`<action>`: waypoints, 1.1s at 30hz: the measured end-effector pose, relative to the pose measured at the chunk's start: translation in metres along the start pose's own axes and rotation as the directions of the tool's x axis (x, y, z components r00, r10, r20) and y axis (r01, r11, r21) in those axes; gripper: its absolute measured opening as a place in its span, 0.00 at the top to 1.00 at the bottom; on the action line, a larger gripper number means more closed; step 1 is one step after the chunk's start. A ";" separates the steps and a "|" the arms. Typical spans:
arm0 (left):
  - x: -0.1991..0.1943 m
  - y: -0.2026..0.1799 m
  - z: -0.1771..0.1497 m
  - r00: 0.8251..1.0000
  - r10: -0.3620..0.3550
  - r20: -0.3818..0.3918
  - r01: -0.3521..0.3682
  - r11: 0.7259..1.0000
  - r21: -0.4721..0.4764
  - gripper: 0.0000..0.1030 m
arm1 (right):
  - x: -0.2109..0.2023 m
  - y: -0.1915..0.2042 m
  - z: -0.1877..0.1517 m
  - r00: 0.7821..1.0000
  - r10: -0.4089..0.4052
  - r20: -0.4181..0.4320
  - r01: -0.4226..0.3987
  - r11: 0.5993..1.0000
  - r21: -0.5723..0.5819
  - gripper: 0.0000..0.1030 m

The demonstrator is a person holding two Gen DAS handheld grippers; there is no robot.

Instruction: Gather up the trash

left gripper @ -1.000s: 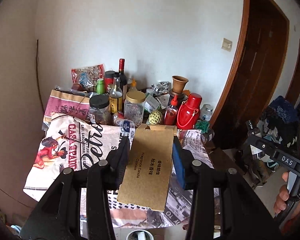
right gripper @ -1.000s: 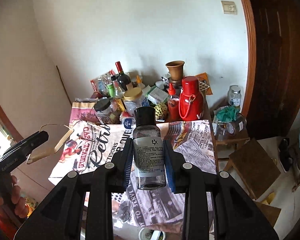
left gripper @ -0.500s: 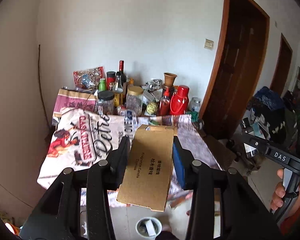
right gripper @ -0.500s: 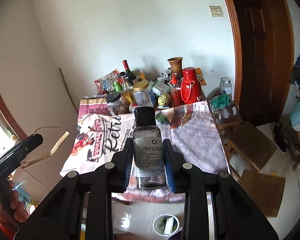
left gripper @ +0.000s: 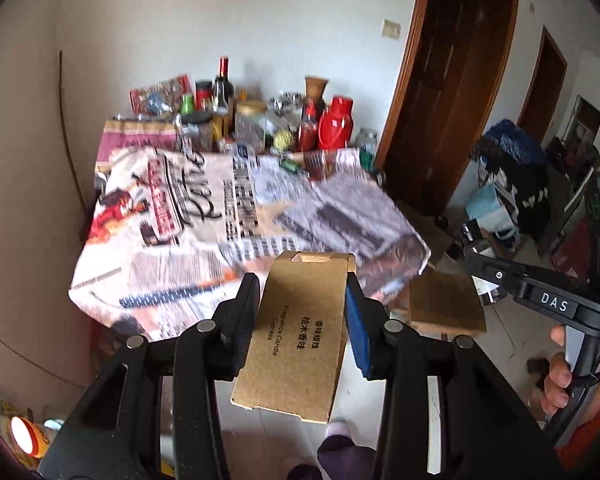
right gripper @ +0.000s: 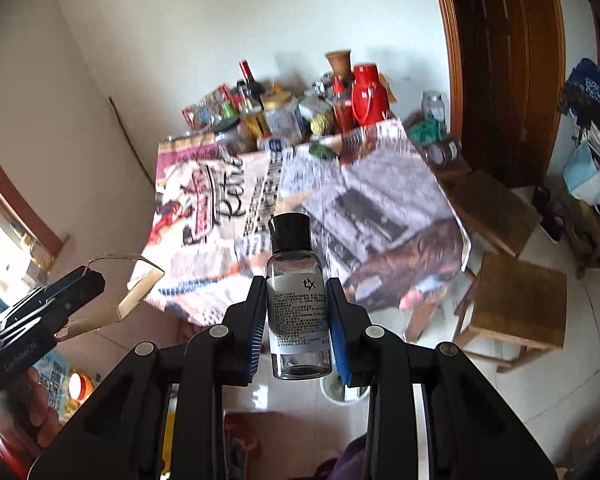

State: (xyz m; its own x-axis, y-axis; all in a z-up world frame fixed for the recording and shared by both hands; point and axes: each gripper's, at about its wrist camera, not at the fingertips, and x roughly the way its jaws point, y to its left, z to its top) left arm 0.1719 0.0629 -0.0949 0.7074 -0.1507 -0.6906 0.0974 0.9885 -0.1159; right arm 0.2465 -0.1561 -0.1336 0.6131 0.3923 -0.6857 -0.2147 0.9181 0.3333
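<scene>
Clear of the bench (left gripper: 112, 280), the left hand-held gripper (left gripper: 300, 320) pinches a cardboard box (left gripper: 296, 340) and the right hand-held gripper (right gripper: 298, 312) a small bottle (right gripper: 296, 292); both await dropping into the white bin (right gripper: 336, 392) below.

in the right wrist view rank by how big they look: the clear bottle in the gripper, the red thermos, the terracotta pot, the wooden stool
1. wooden stool
2. clear bottle, though it is nearest the camera, so it looks enlarged
3. red thermos
4. terracotta pot
</scene>
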 end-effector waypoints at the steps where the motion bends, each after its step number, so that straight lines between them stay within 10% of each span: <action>1: 0.004 -0.002 -0.004 1.000 0.001 -0.014 -0.001 1.000 -0.005 0.60 | 0.005 -0.002 -0.003 1.000 -0.001 -0.018 0.001 1.000 -0.003 0.74; 11: 0.105 -0.008 -0.064 0.977 0.020 -0.211 -0.035 0.997 -0.070 0.60 | 0.081 -0.036 -0.049 0.978 0.015 -0.210 -0.019 1.000 -0.017 0.74; 33: 0.376 0.051 -0.287 0.857 0.066 -0.511 -0.188 0.963 -0.192 0.60 | 0.357 -0.117 -0.218 0.857 0.053 -0.513 -0.081 0.996 -0.033 0.74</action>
State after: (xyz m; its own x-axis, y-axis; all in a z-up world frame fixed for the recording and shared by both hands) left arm 0.2421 0.0519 -0.5656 0.2548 -0.0717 -0.9643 -0.1738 0.9776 -0.1186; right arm 0.3244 -0.1105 -0.5585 0.1239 0.4137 -0.9019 -0.2884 0.8847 0.3662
